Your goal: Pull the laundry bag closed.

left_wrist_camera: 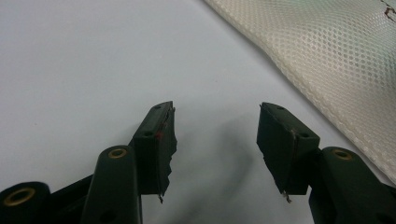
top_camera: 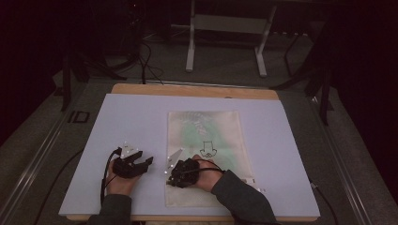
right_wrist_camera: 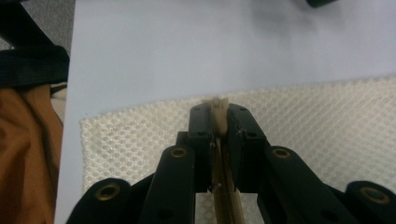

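While lit dimly from above, lies flat on a pale blue-white sheet (top_camera: 136, 122) over a wooden board (top_camera: 187, 90): a cream mesh bag (top_camera: 206, 140), long side running away from the person, near end close to the sheet's front edge, greenish contents showing faintly through the weave and a small black drawing (top_camera: 207, 150) printed near its middle. Grips a raised fold of that mesh at the bag's near part: right gripper (right_wrist_camera: 218, 108), jaws pressed together on a thin pinch of cream fabric that sticks up just past their tips, seen clearly in the right gripper view, with the honeycomb weave spreading to both sides and the bag's corner off to the left. Rests over the bag's lower left portion in the high view, same gripper (top_camera: 180, 171), held by the right hand (top_camera: 206, 176) in a dark sleeve. Sits just left of the bag on bare sheet, apart from the fabric: left gripper (top_camera: 136, 164), held by the left hand (top_camera: 121, 183). Stands spread wide in the left gripper view, left gripper (left_wrist_camera: 215, 128) again, nothing between its jaws, pale sheet beneath and the bag's edge (left_wrist_camera: 327, 70) crossing the upper right corner. Shows beyond the board, on grey floor: legs of a metal stand (top_camera: 225, 42) and loose dark cables (top_camera: 141, 61).
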The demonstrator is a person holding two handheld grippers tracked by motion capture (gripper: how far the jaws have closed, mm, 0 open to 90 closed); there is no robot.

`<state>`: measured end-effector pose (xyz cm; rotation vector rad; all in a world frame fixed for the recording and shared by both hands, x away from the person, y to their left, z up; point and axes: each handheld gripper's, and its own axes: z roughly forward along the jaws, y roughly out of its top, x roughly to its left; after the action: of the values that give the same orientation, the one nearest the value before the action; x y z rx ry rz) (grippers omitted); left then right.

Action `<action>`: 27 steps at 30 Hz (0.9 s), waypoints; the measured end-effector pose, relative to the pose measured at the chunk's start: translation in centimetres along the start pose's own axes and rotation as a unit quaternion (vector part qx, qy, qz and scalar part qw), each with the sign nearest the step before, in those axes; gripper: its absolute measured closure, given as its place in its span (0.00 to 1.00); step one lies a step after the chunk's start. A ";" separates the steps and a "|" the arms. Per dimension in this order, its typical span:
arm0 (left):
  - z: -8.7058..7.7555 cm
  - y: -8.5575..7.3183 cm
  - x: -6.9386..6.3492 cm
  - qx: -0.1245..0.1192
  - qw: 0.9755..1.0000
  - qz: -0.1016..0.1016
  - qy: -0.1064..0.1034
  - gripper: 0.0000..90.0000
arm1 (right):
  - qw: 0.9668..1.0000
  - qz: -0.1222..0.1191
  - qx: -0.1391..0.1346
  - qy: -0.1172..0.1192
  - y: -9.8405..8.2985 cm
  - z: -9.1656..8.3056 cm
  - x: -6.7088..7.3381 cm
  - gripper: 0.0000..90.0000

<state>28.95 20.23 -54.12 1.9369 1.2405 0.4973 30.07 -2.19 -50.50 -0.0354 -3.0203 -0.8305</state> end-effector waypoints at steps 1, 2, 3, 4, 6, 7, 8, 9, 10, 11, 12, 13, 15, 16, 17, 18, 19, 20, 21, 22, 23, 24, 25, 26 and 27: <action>0.0 0.0 0.0 0.000 1.000 -0.001 0.000 0.51 | 1.000 0.001 0.005 -0.003 -0.1 0.1 0.0 0.87; 0.0 0.0 0.0 0.000 1.000 -0.002 0.000 0.51 | 1.000 0.001 0.010 -0.002 -0.1 0.3 0.0 0.88; 0.0 0.0 0.0 0.000 1.000 -0.001 0.000 0.51 | 1.000 0.000 0.011 0.000 -0.2 0.4 0.0 0.89; 0.0 0.0 0.0 0.000 1.000 0.000 0.000 0.51 | 1.000 0.000 0.011 0.000 -0.2 0.5 0.0 0.90; 0.0 0.0 0.0 0.000 1.000 0.001 0.000 0.51 | 1.000 0.000 0.009 0.000 -0.2 0.5 0.0 0.90; 0.0 0.0 0.0 0.000 1.000 0.001 0.000 0.51 | 1.000 0.000 0.008 -0.001 -0.2 0.5 0.0 0.91; 0.0 0.0 0.0 -0.001 1.000 0.000 0.000 0.51 | 1.000 -0.001 0.008 -0.001 -0.2 0.6 0.0 0.91; 0.0 0.0 0.0 -0.002 1.000 0.000 0.000 0.51 | 1.000 0.000 0.006 -0.002 -0.2 0.6 0.1 0.91; 0.0 0.0 -0.1 -0.002 1.000 0.000 0.000 0.52 | 1.000 -0.001 0.004 -0.004 -0.1 0.6 0.0 0.91; -0.1 0.0 -0.1 -0.003 1.000 0.001 0.000 0.52 | 1.000 -0.001 0.004 -0.006 -0.1 0.6 0.1 0.91; -0.1 0.0 -0.1 -0.003 1.000 0.002 0.001 0.52 | 1.000 -0.003 0.001 -0.007 -0.1 0.6 0.1 0.91; -0.1 0.0 -0.1 -0.003 1.000 0.002 0.001 0.53 | 1.000 -0.002 -0.003 -0.010 0.0 0.7 0.1 0.91; -0.1 0.0 -0.1 -0.004 1.000 0.002 0.000 0.53 | 1.000 -0.002 -0.005 -0.012 0.1 0.8 0.0 0.91; -0.1 0.0 -0.1 -0.005 1.000 0.003 -0.002 0.54 | 1.000 -0.001 -0.004 -0.012 0.2 0.8 0.0 0.91; -0.2 0.0 -0.1 -0.006 1.000 0.002 -0.005 0.56 | 1.000 -0.001 -0.004 -0.012 0.2 0.9 0.0 0.91; -0.2 -0.1 -0.1 -0.010 1.000 -0.001 -0.015 0.59 | 1.000 -0.001 -0.005 -0.011 0.2 0.9 0.0 0.91; -0.3 -0.1 -0.2 -0.013 1.000 -0.003 -0.027 0.64 | 1.000 0.000 -0.004 -0.011 0.2 0.9 0.0 0.91; -0.4 -0.1 -0.3 -0.016 0.999 -0.001 -0.036 0.67 | 1.000 0.002 -0.004 -0.010 0.1 0.9 0.0 0.91; -0.4 0.0 -0.6 -0.018 0.999 0.005 -0.043 0.71 | 1.000 0.002 -0.005 -0.011 0.0 0.9 0.0 0.91; -0.4 0.0 -0.9 -0.017 0.998 0.014 -0.051 0.74 | 1.000 0.004 -0.006 -0.011 -0.1 0.9 0.0 0.91; -0.4 0.0 -1.1 -0.016 0.998 0.020 -0.059 0.76 | 1.000 0.005 -0.009 -0.011 -0.2 0.9 0.0 0.91; -0.4 0.0 -1.4 -0.015 0.998 0.022 -0.065 0.79 | 1.000 0.005 -0.010 -0.012 -0.2 0.9 0.0 0.91; -0.4 0.1 -1.6 -0.015 0.997 0.024 -0.069 0.82 | 1.000 0.005 -0.010 -0.012 -0.2 0.9 0.1 0.91; -0.4 0.1 -1.8 -0.015 0.997 0.027 -0.073 0.84 | 1.000 0.004 -0.009 -0.012 -0.1 0.9 0.0 0.91; -0.5 0.1 -1.9 -0.017 0.996 0.028 -0.079 0.87 | 1.000 0.003 -0.006 -0.012 -0.1 0.9 0.0 0.91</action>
<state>27.83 18.72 -53.62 1.9465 1.0746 0.3829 30.07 -1.78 -51.33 -0.0539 -3.0370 -0.8538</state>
